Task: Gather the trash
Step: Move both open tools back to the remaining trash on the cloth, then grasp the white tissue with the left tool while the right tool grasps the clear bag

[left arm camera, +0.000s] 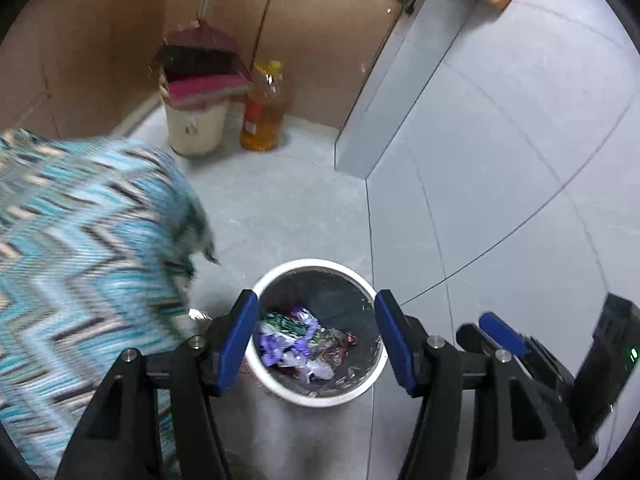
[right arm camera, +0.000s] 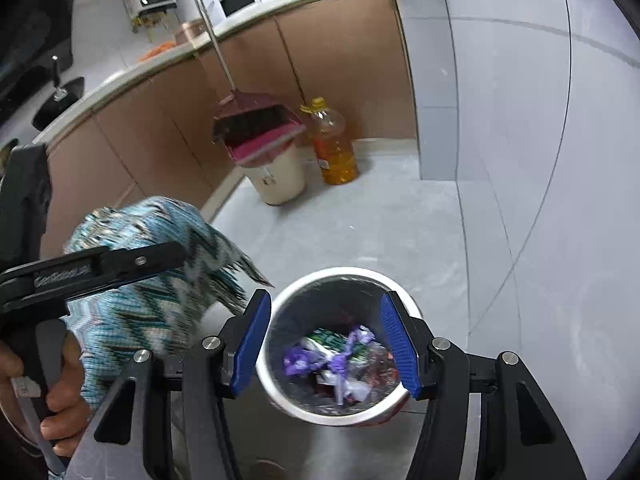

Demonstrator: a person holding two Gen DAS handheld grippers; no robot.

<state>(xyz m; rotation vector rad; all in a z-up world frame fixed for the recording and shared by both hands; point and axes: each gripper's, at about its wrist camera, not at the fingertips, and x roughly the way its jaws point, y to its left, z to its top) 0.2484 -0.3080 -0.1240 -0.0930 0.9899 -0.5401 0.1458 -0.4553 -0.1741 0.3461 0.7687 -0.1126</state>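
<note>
The left gripper (left arm camera: 316,342) and right gripper (right arm camera: 326,342) both hang with fingers spread wide and nothing between them, each over the white bin (left arm camera: 280,385) on the grey floor (left arm camera: 280,208). The trash (left arm camera: 298,340), purple and green wrappers with clear plastic, lies inside the bin. A blurred blue zigzag cloth (left arm camera: 80,240) hangs left of the bin; a dustpan (right arm camera: 260,132) rests on a cream bucket (right arm camera: 280,176) beside an oil bottle (right arm camera: 334,148) by the cabinets (right arm camera: 160,120).
</note>
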